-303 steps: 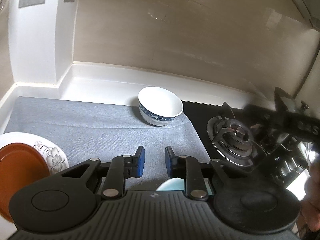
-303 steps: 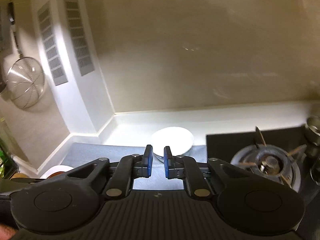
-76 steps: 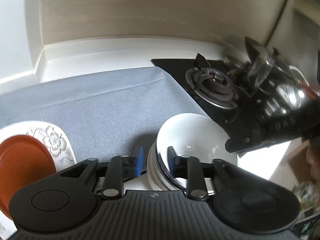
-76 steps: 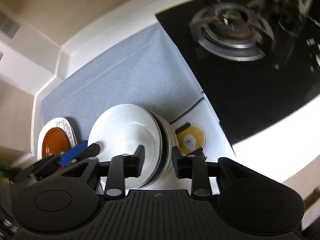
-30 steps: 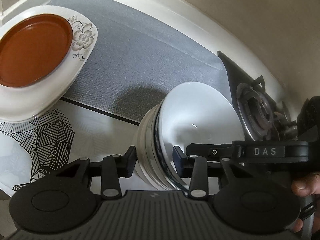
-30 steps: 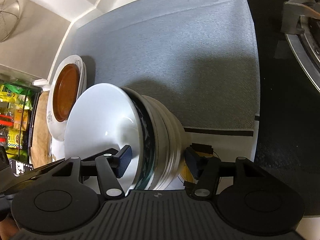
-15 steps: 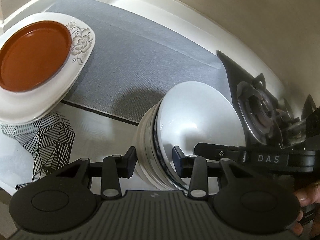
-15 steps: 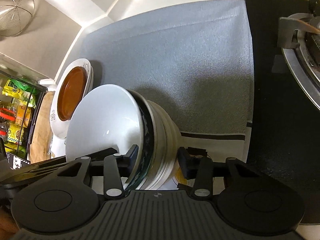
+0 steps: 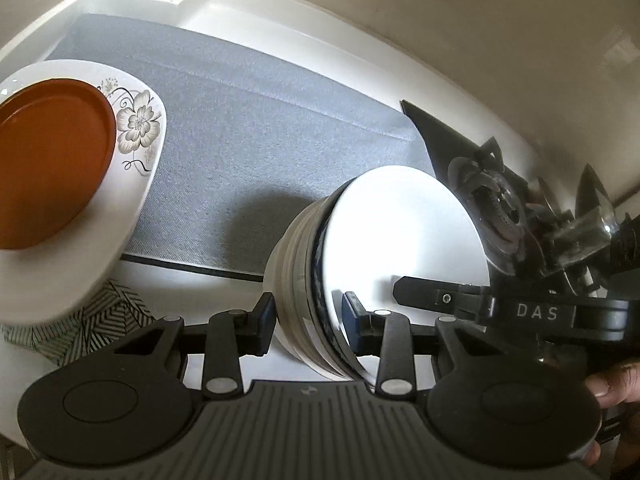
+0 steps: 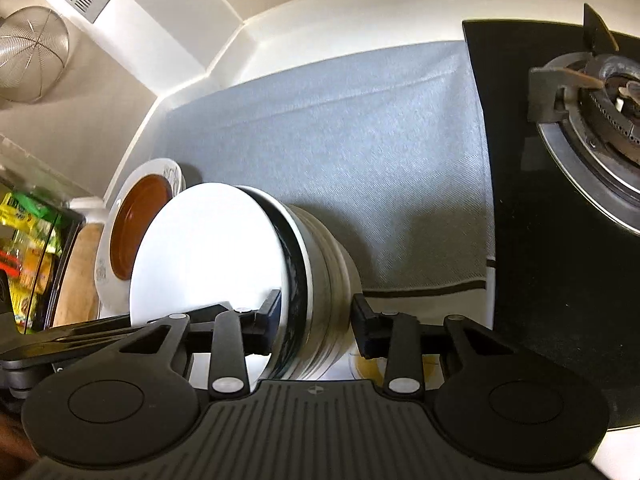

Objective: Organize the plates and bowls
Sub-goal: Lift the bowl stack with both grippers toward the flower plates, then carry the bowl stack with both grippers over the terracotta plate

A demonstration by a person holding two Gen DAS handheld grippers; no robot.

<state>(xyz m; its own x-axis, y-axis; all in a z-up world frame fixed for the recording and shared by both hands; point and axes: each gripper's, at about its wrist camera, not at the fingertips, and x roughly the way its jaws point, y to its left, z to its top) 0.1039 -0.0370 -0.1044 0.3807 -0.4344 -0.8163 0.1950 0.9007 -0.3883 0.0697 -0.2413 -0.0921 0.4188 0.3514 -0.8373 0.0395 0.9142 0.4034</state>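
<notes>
Inspecting the worktop [image 10: 304, 20], we find the stack of bowls [image 9: 304, 264] at the grey mat's [image 9: 280, 120] near edge. Left claw [image 9: 308, 322] and right claw [image 10: 316, 326], jaws just closing, each straddle its rim from opposite sides; whether the pads press it, we cannot tell

The white bowl with the blue band that stood alone at the back of the grey mat ten seconds ago now tops the stack of nested white bowls [image 9: 360, 264] at the worktop's front edge. Both hand-held grippers now straddle its rim: the right hand-held gripper [image 10: 316, 324] has just been closing, the left hand-held gripper [image 9: 308, 322] too.
</notes>
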